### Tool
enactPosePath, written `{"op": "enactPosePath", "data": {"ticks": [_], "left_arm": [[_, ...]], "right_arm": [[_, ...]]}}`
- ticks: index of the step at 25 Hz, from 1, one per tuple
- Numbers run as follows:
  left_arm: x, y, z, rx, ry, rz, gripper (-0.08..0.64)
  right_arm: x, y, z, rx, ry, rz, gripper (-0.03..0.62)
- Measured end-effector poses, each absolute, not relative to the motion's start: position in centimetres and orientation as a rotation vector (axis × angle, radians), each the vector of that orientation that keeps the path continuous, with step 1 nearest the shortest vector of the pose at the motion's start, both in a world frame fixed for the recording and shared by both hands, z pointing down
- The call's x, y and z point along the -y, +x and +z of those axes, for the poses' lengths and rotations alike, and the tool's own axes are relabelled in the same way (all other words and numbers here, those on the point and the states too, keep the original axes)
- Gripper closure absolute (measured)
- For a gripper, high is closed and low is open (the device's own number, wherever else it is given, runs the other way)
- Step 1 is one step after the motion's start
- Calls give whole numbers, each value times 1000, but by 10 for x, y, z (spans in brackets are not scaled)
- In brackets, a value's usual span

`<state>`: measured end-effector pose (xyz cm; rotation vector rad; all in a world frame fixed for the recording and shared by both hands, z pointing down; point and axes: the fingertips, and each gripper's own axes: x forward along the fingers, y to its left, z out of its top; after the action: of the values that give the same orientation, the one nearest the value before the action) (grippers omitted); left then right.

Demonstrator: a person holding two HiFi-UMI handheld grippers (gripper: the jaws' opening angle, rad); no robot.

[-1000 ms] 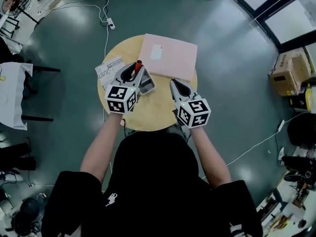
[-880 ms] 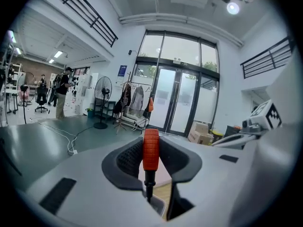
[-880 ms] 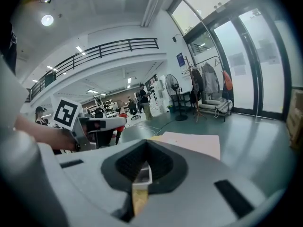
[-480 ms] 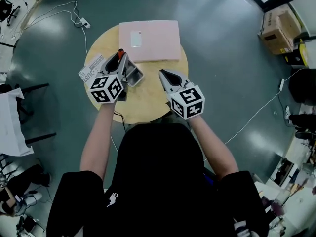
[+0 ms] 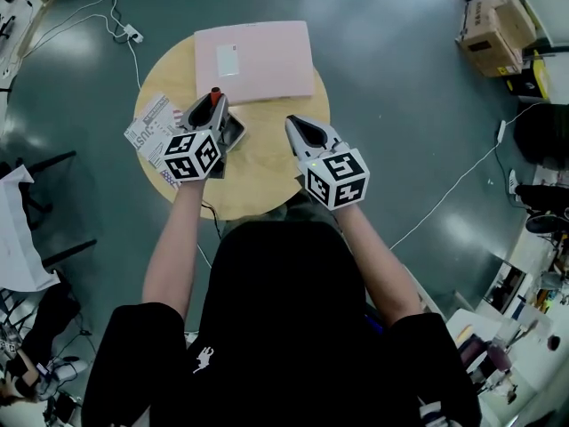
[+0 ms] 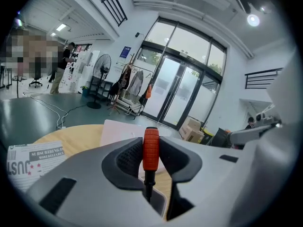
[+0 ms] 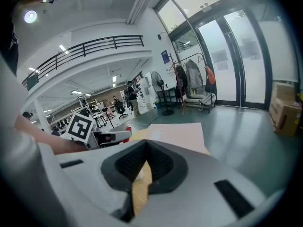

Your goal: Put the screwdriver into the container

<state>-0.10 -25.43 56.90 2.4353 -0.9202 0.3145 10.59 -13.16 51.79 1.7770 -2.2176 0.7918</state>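
A screwdriver [image 6: 151, 148] with an orange-red ribbed handle and a black shaft stands upright between the pads of my left gripper [image 5: 212, 107], which is shut on the handle. Its shaft points down at the small grey metal container [image 6: 159, 201]. In the head view that container [image 5: 235, 132] lies on the round wooden table [image 5: 258, 181], just right of the left jaws, partly hidden by them. My right gripper [image 5: 294, 124] hovers over the table's middle, to the right of the container. Its jaws [image 7: 146, 145] are shut with nothing in them.
A pink flat box [image 5: 255, 59] covers the table's far side, just beyond both grippers. A printed leaflet [image 5: 147, 130] hangs over the table's left edge. Cables [image 5: 116, 25] run over the grey floor, and cardboard boxes [image 5: 491, 36] stand far right.
The left gripper has sunk toward the container, still gripping the screwdriver. The right gripper has dropped slightly. The head view has shifted, so the table now sits further left.
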Motion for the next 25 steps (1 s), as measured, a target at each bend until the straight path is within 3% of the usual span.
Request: {"op": "enactPosePath", "data": {"ticks": [25], "left_arm": [[228, 31, 628, 932, 2506, 685, 453]], "right_arm": [[137, 134, 537, 2201, 1765, 887, 591]]}}
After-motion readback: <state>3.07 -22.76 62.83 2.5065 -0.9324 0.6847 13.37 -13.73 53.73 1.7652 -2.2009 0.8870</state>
